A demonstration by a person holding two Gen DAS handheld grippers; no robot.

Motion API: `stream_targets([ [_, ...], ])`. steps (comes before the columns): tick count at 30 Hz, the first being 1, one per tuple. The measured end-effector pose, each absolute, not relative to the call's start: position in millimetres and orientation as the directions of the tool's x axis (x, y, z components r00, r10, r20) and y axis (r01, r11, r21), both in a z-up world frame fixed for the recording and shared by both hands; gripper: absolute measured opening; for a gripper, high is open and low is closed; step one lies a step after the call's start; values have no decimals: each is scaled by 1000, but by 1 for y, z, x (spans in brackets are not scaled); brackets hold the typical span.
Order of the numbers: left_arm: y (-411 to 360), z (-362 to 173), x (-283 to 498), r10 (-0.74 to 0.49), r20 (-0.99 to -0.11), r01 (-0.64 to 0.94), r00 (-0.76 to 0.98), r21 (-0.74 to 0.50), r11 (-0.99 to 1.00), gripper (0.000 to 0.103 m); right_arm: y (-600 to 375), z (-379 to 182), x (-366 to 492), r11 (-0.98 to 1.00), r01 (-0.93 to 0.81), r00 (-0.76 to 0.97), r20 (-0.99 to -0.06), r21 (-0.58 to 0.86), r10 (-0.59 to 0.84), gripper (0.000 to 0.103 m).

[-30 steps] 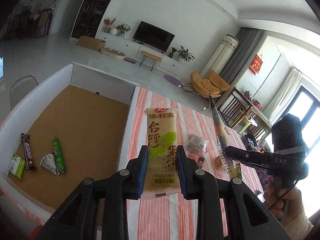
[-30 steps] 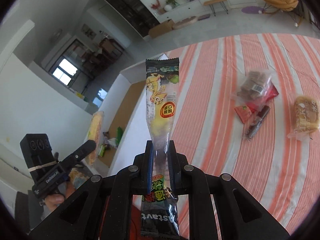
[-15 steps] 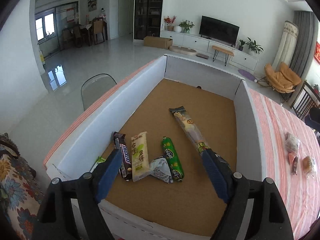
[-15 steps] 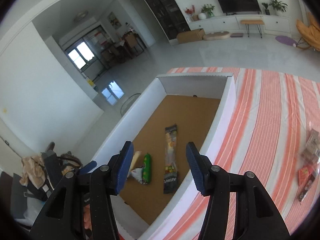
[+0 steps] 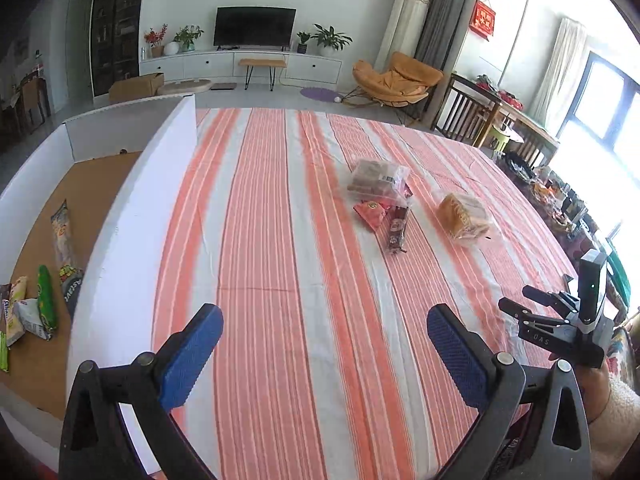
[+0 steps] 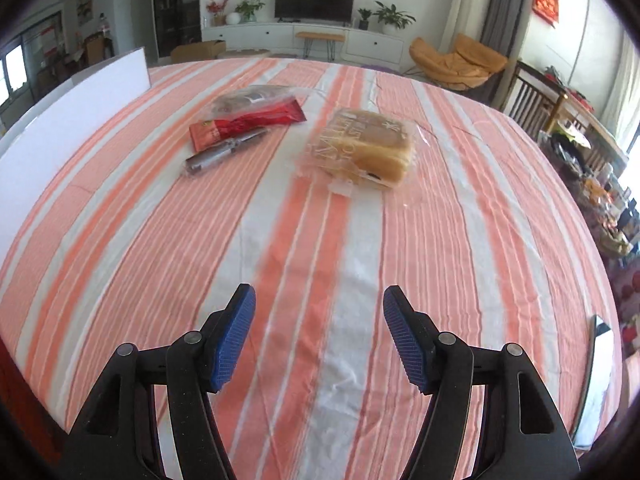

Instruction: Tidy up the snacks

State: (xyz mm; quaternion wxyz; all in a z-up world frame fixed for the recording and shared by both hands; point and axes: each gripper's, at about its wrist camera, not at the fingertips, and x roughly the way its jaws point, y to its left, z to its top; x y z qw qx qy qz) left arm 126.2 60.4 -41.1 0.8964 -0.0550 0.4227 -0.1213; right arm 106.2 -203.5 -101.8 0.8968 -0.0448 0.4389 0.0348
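We found both the left gripper point(image 5: 325, 344) and right gripper point(image 6: 319, 334) with jaws open and empty; the bread pack point(image 6: 360, 148) lay upper centre of the right view, nearer that gripper, long axis crosswise.

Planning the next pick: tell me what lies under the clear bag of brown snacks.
Under the clear bag of brown snacks lies a red foil packet, partly covered. Whether anything else is underneath cannot be seen.

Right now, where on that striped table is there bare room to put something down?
Bare cloth runs between the white box wall and the snack pile, and across the near strip ahead of both open tongs. It is crowded mid-table, where the pile sits beside the bagged bread.
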Motion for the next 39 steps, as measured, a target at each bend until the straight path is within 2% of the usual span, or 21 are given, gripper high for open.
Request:
stream_targets([
  [4, 10, -88, 154, -213, -809, 193, 548, -125, 973, 101, -232, -111, 115, 999, -34, 567, -824, 1, 20, 70],
  [13, -4, -131, 212, -124, -816, 146, 565, -49, 988, 101, -210, -113, 198, 988, -155, 552, -830, -9, 79, 70],
  [16, -9, -134, 218, -100, -824, 163, 558, -9, 987, 101, -215, -112, 235, 995, -98, 571, -818, 9, 63, 70],
  [19, -6, -127, 222, -147, -839, 211, 524, -40, 977, 101, -230, -113, 250, 999, -7, 565, -824, 43, 39, 70],
  [22, 0, -103, 236, -228, -815, 245, 532, -109, 963, 101, -240, -114, 229, 998, -19, 578, -814, 63, 62, 72],
  [26, -18, -72, 295, -303, -807, 303, 508, -162, 939, 101, -240, -117, 197, 999, -40, 609, -793, 9, 32, 77],
  [28, -35, -70, 330, -324, -829, 330, 456, -181, 927, 101, -240, -116, 190, 1000, -28, 616, -787, 8, 23, 80],
  [32, -69, -84, 391, -262, -877, 318, 403, -134, 939, 101, -238, -116, 192, 1000, -26, 614, -789, 5, 20, 81],
  [37, -84, -123, 433, -229, -919, 219, 322, -163, 962, 101, -236, -118, 193, 999, -32, 613, -790, 11, 28, 84],
  [38, -80, -123, 432, -224, -908, 199, 354, -160, 967, 95, -237, -119, 194, 999, -32, 613, -790, 11, 29, 84],
  [39, -74, -121, 431, -217, -895, 176, 391, -158, 972, 75, -236, -119, 193, 999, -33, 613, -790, 13, 30, 84],
])
